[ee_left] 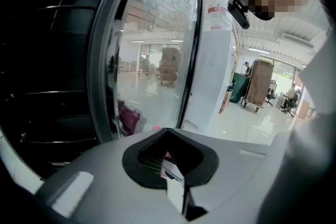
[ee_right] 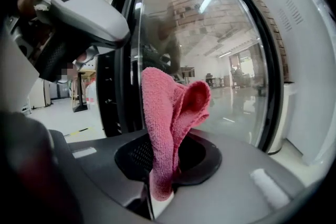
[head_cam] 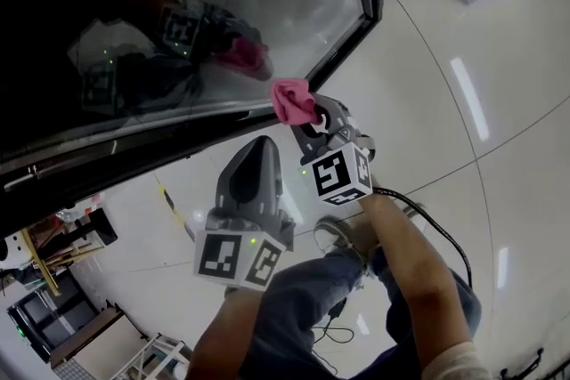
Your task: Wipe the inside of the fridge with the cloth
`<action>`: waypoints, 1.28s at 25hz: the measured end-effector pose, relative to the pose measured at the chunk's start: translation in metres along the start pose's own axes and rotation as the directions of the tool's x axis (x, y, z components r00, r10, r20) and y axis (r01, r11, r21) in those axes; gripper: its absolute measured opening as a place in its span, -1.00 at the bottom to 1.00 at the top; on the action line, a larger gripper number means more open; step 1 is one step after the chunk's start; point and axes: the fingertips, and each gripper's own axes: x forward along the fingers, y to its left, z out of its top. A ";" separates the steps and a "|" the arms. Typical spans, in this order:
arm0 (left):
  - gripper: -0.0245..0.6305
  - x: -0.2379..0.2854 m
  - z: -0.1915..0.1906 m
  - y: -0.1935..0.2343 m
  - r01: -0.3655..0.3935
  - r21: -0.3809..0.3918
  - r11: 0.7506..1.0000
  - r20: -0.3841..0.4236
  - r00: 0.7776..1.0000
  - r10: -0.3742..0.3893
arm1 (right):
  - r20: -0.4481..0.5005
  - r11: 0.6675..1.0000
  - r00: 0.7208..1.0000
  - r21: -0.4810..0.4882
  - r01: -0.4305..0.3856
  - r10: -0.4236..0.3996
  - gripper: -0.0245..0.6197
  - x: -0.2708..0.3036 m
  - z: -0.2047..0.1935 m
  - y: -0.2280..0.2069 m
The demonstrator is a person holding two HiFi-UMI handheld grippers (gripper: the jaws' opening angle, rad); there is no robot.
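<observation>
Shiny floor (head_cam: 499, 58) | right claw (head_cam: 310, 118) pinching cloth (head_cam: 292, 99) at fridge door (head_cam: 267, 4) | left claw (head_cam: 260, 145) pressed together

Location: a large open-plan lab or industrial hall. Indicators: a glossy white floor (head_cam: 499, 22) reflecting ceiling strip lights, a glass-door display fridge (head_cam: 267, 4), and a tall wheeled cart (ee_left: 260, 84) and office chairs (ee_left: 290, 101) in the far background.

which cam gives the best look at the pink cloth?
Right gripper view: the cloth fills the centre, pinched in the right tongs. Head view shows it small beside the glass door. Left gripper view has only a dim pink patch at the glass.
</observation>
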 end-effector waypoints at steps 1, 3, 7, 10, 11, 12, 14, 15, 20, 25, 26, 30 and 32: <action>-0.97 0.008 -0.002 -0.002 0.007 0.009 1.000 0.004 1.000 -0.007 | -0.005 1.000 1.000 -0.002 0.013 -0.013 -0.72 0.002 -0.009 -0.014; -0.97 0.025 -0.003 -0.010 0.023 0.025 0.999 0.016 1.000 -0.024 | -0.015 0.999 0.999 -0.001 0.047 -0.047 -0.72 0.003 -0.024 -0.048; -0.97 0.037 0.001 -0.010 0.054 0.056 0.997 0.043 0.997 -0.056 | -0.036 0.993 0.993 -0.009 0.115 -0.115 -0.72 0.007 -0.037 -0.093; -0.97 0.037 0.006 -0.011 0.068 0.081 0.994 0.057 0.996 -0.073 | -0.050 0.990 0.989 -0.041 0.138 -0.140 -0.72 0.005 -0.040 -0.118; -0.97 0.038 0.007 -0.013 0.071 0.084 0.994 0.060 0.995 -0.077 | -0.054 0.988 0.987 -0.050 0.149 -0.152 -0.72 0.003 -0.039 -0.129; -0.97 0.038 0.008 -0.015 0.075 0.086 0.993 0.061 0.995 -0.081 | -0.057 0.985 0.984 -0.052 0.163 -0.166 -0.72 0.000 -0.039 -0.140; -0.97 0.037 0.008 -0.021 0.084 0.095 0.992 0.061 0.994 -0.090 | -0.061 0.979 0.978 -0.049 0.196 -0.198 -0.73 -0.007 -0.037 -0.163; -0.97 0.037 0.008 -0.023 0.087 0.102 0.991 0.061 0.994 -0.094 | -0.062 0.976 0.975 -0.051 0.211 -0.214 -0.73 -0.010 -0.035 -0.174; -0.97 0.038 0.004 -0.021 0.092 0.124 0.988 0.075 0.992 -0.102 | -0.054 0.966 0.965 -0.048 0.253 -0.255 -0.73 -0.009 -0.032 -0.199; -0.97 0.034 0.011 -0.026 0.103 0.137 0.985 0.087 0.990 -0.115 | -0.040 0.967 0.968 -0.061 0.246 -0.249 -0.73 -0.019 -0.018 -0.195; -0.97 0.030 0.018 -0.026 0.104 0.136 0.985 0.087 0.989 -0.117 | -0.038 0.967 0.968 -0.061 0.246 -0.248 -0.73 -0.024 -0.009 -0.194; -0.97 -0.004 0.060 -0.030 0.116 0.121 0.986 0.097 0.987 -0.128 | -0.053 0.969 0.970 -0.088 0.232 -0.237 -0.72 -0.060 0.042 -0.173; -0.97 -0.022 0.073 -0.035 0.120 0.116 0.986 0.092 0.987 -0.131 | -0.063 0.972 0.973 -0.090 0.215 -0.221 -0.73 -0.082 0.060 -0.156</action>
